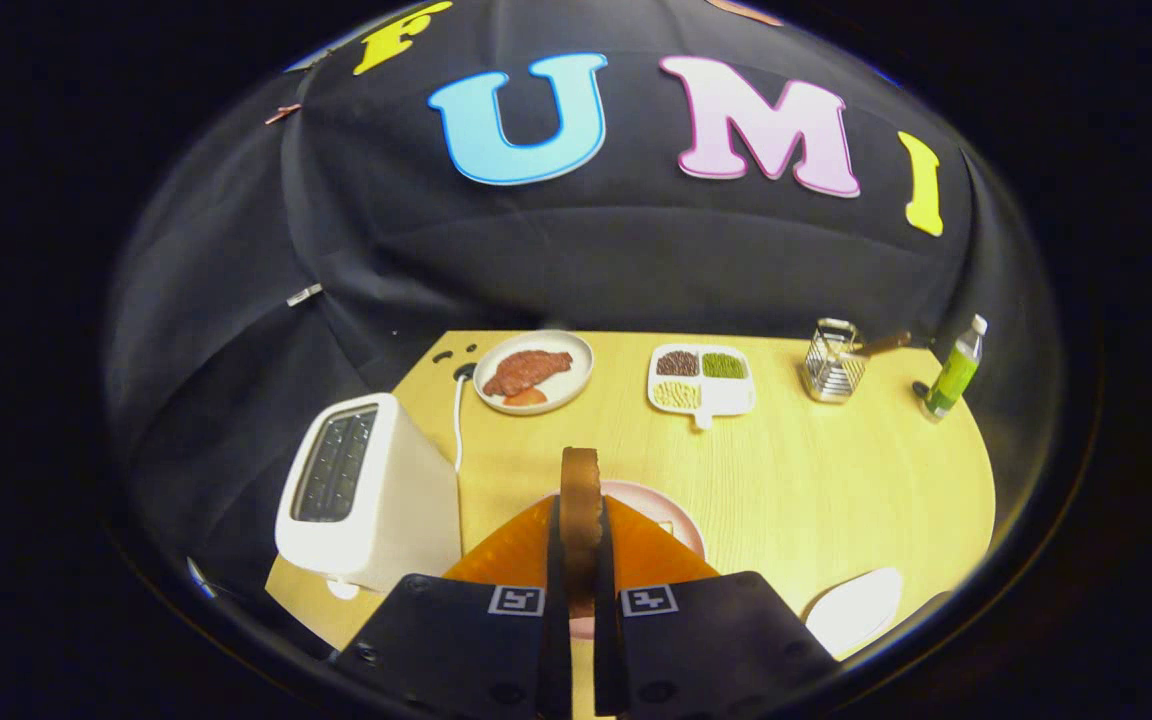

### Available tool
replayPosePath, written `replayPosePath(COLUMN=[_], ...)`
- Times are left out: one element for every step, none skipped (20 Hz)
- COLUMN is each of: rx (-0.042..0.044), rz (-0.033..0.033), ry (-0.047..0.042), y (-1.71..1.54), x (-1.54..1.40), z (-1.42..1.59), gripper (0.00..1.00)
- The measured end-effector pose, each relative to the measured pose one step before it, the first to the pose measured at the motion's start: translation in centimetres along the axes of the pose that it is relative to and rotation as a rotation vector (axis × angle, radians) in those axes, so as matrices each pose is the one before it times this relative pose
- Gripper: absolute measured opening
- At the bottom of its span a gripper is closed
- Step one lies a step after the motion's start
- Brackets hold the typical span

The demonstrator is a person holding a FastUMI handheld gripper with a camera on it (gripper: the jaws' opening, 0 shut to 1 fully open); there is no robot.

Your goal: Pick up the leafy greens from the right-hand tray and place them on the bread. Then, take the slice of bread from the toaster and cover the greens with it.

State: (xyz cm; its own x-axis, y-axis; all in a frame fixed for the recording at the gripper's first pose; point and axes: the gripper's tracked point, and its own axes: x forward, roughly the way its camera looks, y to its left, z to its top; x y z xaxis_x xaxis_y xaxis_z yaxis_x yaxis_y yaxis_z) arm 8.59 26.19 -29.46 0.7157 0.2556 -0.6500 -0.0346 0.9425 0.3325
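**Bread slice pinched on edge, hanging right over the pink plate**

Gripper (581, 575) at bottom centre of the frame, both fingers pressed onto a slice of bread (581, 500) held upright, thin edge facing the camera, crust poking up above the fingertips. So: clamped on the slice, not spread.

Directly behind and under the slice, peeking out either side of the fingers: a pink plate (671, 515). Can't tell whether the greens and bottom bread are on it, since fingers and slice block the middle. Looks like the covering step though, judging by the toast in hand.

The bit that matters: plate sits just ahead of and below the fingers, basically in line with them, no sideways offset to speak of. Slice stands vertical with its long axis running up-down, so probably needs tipping flat before going down, otherwise lands on edge and flops.

Toaster (366, 495) just left of the fingers, lower left. White dish (856, 610) lower right. Farther back on the wooden table (836, 480): meat plate (534, 372) upper left of centre, divided tray (701, 380) centre, wire rack (833, 362) and green bottle (954, 372) off to the right.
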Motion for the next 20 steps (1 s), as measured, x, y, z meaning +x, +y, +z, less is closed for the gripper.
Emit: replayPosePath(rx=[0.03311, 0.03451, 0.03351, 0.03367, 0.03981, 0.04136, 0.03833, 0.03243, 0.0224, 0.01097, 0.00066, -0.00668, -0.00696, -0.00816, -0.0085, -0.00945, -0.00713, -0.00587, -0.00435, -0.0047], rz=[0.00681, 0.00798, 0.01058, 0.0139, 0.01378, 0.0102, 0.00858, 0.00192, -0.00073, -0.00792, -0.01061, -0.01076, -0.0086, -0.01109, -0.00652, -0.00728, -0.00631, -0.00746, -0.00436, -0.0071], ry=[0.00608, -0.00016, -0.00183, 0.00445, 0.00483, 0.00156, -0.00428, -0.00367, 0.0026, 0.00249, 0.00252, 0.00559, 0.00498, 0.00679, 0.0038, 0.01013, 0.0097, 0.00984, 0.01091, 0.01062], y=[0.109, 0.122, 0.19, 0.184, 0.299, 0.113, -0.144, -0.356, -0.48, -0.606, -0.692, -0.787, -0.535, -0.664, -0.649, -0.416, -0.509, -0.497, -0.564, -0.436], x=[0.561, 0.56, 0.637, 0.587, 0.536, 0.537, 0.55, 0.416, 0.346, 0.295, 0.165, 0.161, 0.064, 0.121, 0.176, 0.176, 0.242, 0.094, 0.352, 0.157], z=[-0.672, -0.434, -0.263, -0.373, -0.28, -0.231, -0.034, -0.024, -0.108, -0.279, -0.208, -0.243, -0.19, -0.134, -0.079, -0.341, -0.147, -0.156, -0.319, -0.282], gripper=[0.13, 0.13, 0.13, 0.13, 0.13, 0.13, 0.13, 0.13, 0.13, 0.13, 0.13, 0.13, 0.13, 0.13, 0.13, 0.13, 0.14, 0.14, 0.16, 0.18])
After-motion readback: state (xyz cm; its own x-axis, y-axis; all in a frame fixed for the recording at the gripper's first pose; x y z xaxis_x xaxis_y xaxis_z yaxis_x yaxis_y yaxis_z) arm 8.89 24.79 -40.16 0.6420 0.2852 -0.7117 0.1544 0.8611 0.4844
